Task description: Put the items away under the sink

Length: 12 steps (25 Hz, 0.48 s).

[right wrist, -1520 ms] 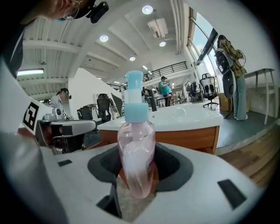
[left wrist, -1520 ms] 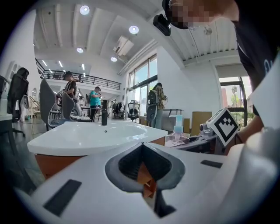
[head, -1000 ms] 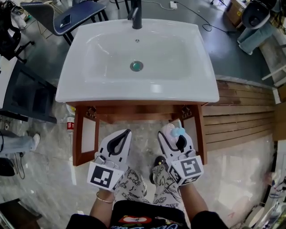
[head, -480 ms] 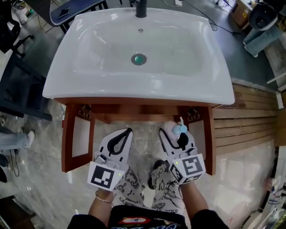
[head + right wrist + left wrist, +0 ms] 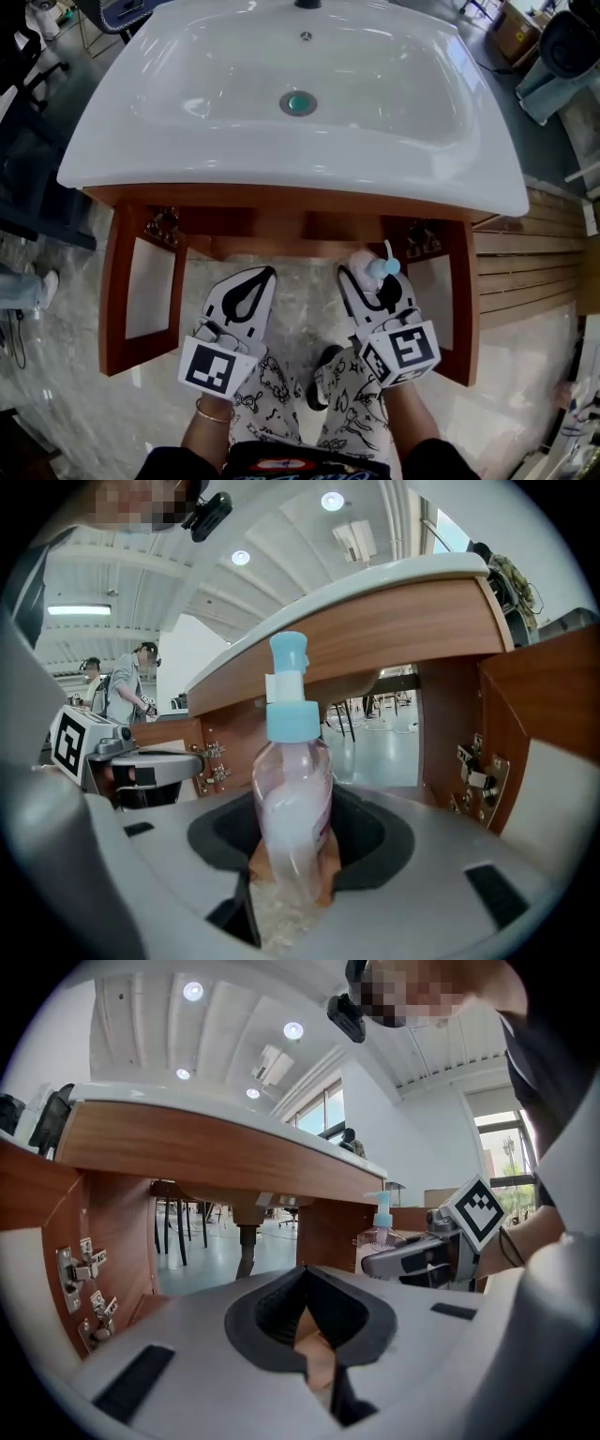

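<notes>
Nearest us: patterned trousers (image 5: 272, 394) and a dark shoe (image 5: 328, 361) on the marble floor (image 5: 300, 295). We've got both grippers side by side, just apart, marker cubes towards us, noses towards the open cabinet (image 5: 281, 202).

Left gripper (image 5: 263, 276): jaws together at the tips, nothing between them. Its own view confirms this, with just the dark hollow behind the closed tips.

Right gripper (image 5: 371, 279): jaws spread fairly wide and clamped on a clear pump bottle (image 5: 292, 799) with a light-blue pump head (image 5: 289, 710). The bottle stands roughly upright in the jaws, base down in the hollow, pump sticking out above the tips. In the head view it sits in front of the cabinet opening, right of centre, close to the right door (image 5: 457, 309). It's above the floor and not inside yet.

Both doors are swung open towards us, left door (image 5: 120, 291) and right one flanking the grippers. Metal hinges (image 5: 161, 225) show on the inner sides.

Above the cabinet is the white sink (image 5: 281, 173), with a green drain (image 5: 297, 103) in mid basin. The gripper views look in under the wooden front rail. There's a pipe (image 5: 247, 1241) hanging below the basin, and the room shows through behind it. Wood slats (image 5: 534, 253) lie on the floor to the right.
</notes>
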{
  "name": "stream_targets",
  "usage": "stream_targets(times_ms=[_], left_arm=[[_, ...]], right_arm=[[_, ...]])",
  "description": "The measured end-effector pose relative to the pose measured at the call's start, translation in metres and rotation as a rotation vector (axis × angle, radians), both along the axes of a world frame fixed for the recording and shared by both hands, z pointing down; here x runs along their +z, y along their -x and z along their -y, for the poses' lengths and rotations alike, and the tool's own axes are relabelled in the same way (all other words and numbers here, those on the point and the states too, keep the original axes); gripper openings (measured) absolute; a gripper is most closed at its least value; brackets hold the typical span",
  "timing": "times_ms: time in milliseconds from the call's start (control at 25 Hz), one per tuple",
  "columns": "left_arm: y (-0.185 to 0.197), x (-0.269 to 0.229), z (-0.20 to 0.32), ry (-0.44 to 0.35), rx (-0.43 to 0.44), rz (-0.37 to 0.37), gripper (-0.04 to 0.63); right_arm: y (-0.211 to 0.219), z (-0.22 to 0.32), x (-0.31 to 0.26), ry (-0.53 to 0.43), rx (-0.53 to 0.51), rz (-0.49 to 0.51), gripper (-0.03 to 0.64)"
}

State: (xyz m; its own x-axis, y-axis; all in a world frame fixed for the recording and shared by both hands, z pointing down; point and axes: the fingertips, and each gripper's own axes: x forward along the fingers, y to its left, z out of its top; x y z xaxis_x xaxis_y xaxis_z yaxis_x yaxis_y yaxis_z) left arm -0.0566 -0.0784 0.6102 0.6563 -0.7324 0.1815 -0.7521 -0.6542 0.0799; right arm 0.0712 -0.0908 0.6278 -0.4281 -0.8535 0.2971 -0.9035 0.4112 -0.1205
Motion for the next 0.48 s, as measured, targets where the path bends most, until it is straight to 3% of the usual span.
stream_targets(times_ms=[480], left_arm=[[0.001,0.062,0.015,-0.071,0.036,-0.032,0.008]], right_arm=[[0.003,0.012,0.049,-0.067,0.02,0.001,0.21]])
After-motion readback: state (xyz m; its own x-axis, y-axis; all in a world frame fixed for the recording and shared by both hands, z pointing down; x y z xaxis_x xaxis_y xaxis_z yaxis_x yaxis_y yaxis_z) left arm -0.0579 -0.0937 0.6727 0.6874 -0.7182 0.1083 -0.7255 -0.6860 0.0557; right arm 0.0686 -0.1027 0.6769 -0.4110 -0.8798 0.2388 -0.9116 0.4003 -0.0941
